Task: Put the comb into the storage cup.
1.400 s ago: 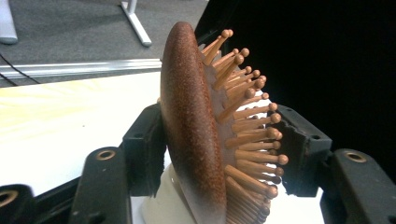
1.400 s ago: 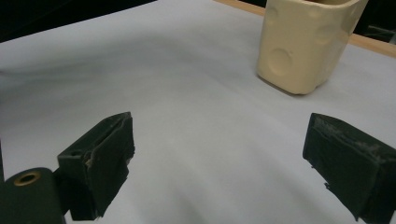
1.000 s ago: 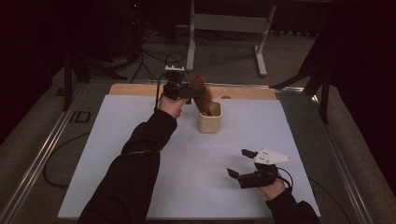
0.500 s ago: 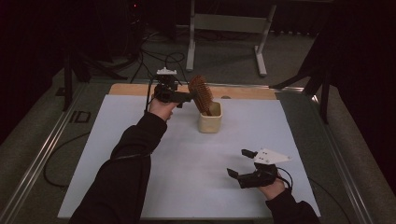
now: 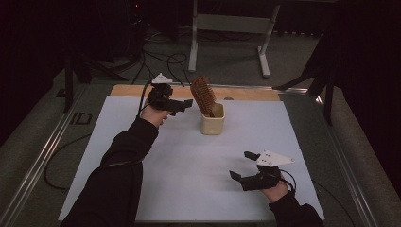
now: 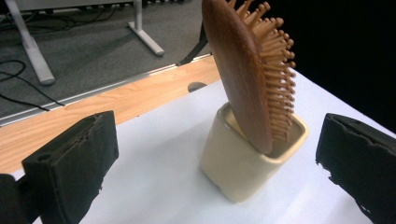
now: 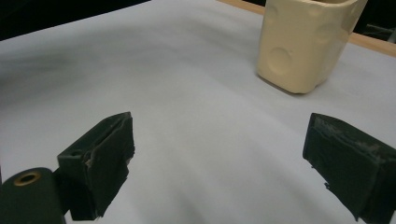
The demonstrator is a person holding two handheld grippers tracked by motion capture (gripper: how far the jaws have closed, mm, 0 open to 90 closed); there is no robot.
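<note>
1. On our white counter (image 5: 179,184), the hairbrush (image 5: 203,96) stands tilted, handle down, in the cream cup (image 5: 212,125).
2. Our left tongs (image 5: 183,105), beside it, have just been opening and now gape wide with nothing between them; our right tongs (image 5: 242,165) gape empty too.
3. A nudge could topple the brush or cup.

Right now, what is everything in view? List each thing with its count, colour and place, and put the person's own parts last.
hairbrush: one, brown wood, standing tilted in the cup, bristle head up
cup: one, cream, far middle of the sheet
sheet: one, white, covering the table top
wooden strip: one, light wood, along the table's far edge
metal frame legs: pale grey, on the floor beyond the table
cables: several, black, on the floor beyond the table
left gripper: one, black, open, left of the hairbrush, apart from it
right gripper: one, black, open, near right
sleeves: two, black, near edge
</note>
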